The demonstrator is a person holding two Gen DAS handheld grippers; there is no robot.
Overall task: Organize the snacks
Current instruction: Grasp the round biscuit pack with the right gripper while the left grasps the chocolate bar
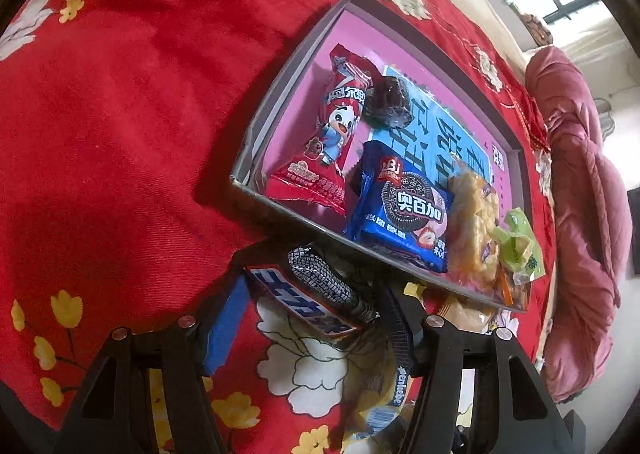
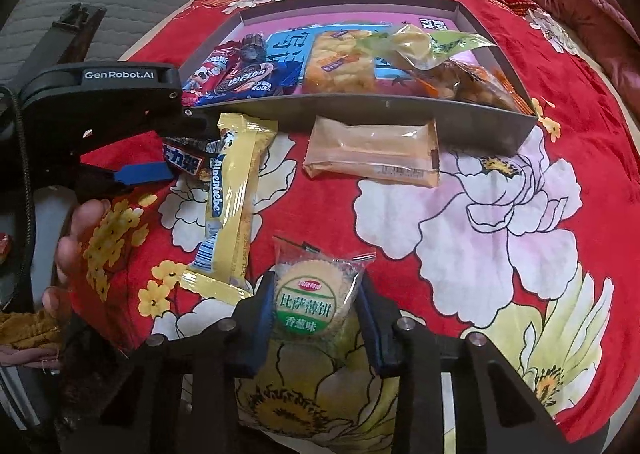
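Both grippers are busy over the red flowered cloth. Left gripper has its fingers pressed onto a chocolate bar with a dark wrapper and blue-white letters; the bar lies between the blue pad on the one side and the black finger on the other. Right gripper pinches a round cracker pack with a green label between its two blue pads.

Ahead of the left gripper and a little to its right lies the grey box with a pink floor. In the box are a red candy bag, a blue cookie pack, a dark wrapped sweet, a yellow puffed snack and a green packet.

From the right gripper, the same box is straight ahead. Between this gripper and the box, a beige wrapped cake lies just beside the box's near wall. Ahead and to the left, a yellow candy stick lies on the cloth, its far end next to the left gripper's fingers.
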